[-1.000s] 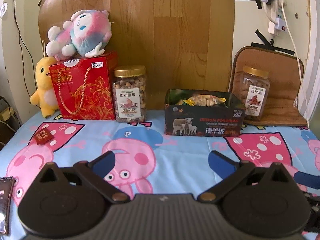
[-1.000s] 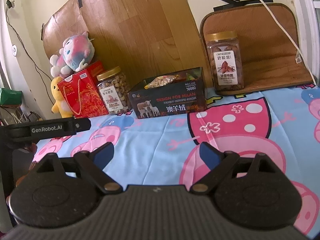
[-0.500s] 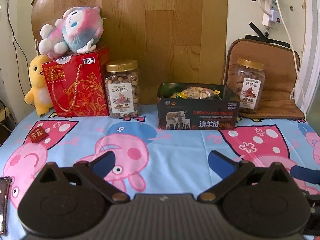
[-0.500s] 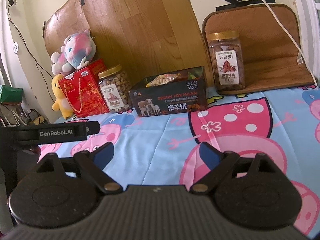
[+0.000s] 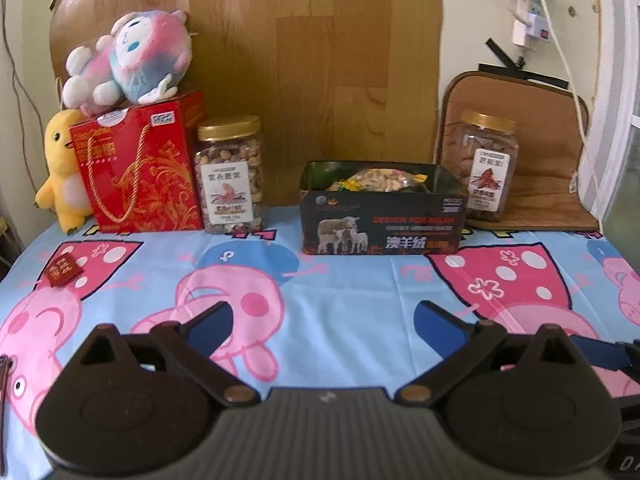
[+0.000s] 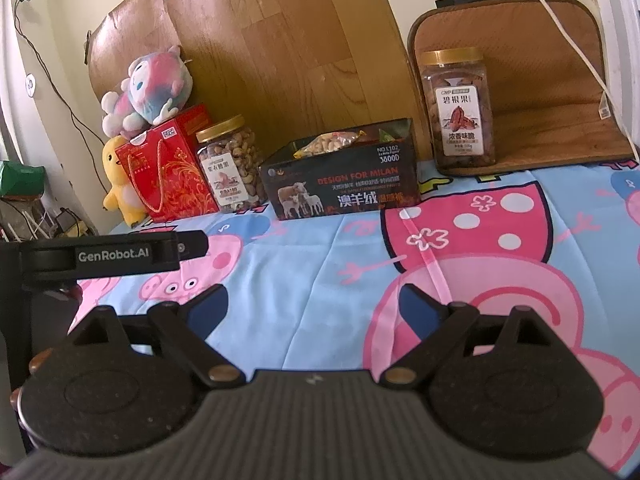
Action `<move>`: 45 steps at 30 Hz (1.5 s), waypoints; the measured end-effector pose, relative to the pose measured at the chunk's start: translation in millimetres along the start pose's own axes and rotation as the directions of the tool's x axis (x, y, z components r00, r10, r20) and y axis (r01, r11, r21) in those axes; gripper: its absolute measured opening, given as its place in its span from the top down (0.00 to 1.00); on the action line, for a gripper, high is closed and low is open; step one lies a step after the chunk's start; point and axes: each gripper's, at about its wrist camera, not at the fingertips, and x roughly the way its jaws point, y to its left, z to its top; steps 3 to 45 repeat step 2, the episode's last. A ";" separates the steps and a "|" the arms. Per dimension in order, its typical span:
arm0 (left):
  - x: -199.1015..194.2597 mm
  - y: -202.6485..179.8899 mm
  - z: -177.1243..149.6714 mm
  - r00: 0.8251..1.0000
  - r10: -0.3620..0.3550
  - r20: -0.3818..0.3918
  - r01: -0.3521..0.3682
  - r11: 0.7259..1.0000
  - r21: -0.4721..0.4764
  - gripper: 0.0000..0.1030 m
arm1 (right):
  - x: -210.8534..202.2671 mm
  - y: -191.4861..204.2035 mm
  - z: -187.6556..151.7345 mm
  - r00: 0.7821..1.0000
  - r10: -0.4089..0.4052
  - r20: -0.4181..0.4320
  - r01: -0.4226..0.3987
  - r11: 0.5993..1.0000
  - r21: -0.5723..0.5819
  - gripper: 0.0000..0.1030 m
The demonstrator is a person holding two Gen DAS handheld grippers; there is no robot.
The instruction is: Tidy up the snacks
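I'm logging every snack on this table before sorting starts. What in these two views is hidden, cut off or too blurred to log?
- Dark box: its front wall hides all but the top of the nut bag, in both views.
- Right jar: label blurred in the left wrist view.
- Red gift box: closed, contents unseen.
- Small red packet: print too small.
- Dark object: cut by the left edge.

- The dark sheep-picture box at 12 o'clock reads "DESIGN FOR MILAN", "澳羊绒", "NO.L102" and "3800D".
- The gold-lidded pecan jar at 1 o'clock carries a label reading "CNP", "碧根果" and "浓香味脆".
- The cashew jar at 11 o'clock has a label that seems to read "紫衣腰果".
- The black bar of the left claw's device at 9 o'clock reads "GenRobot.AI".
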 end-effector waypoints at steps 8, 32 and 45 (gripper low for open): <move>1.6 -3.0 -0.7 1.000 -0.018 -0.006 0.018 1.000 0.007 0.02 | -0.8 -0.9 0.3 1.000 -0.004 0.002 0.004 1.000 -0.002 0.08; 1.6 -3.0 -0.7 1.000 -0.018 -0.006 0.018 1.000 0.007 0.02 | -0.8 -0.9 0.3 1.000 -0.004 0.002 0.004 1.000 -0.002 0.08; 1.6 -3.0 -0.7 1.000 -0.018 -0.006 0.018 1.000 0.007 0.02 | -0.8 -0.9 0.3 1.000 -0.004 0.002 0.004 1.000 -0.002 0.08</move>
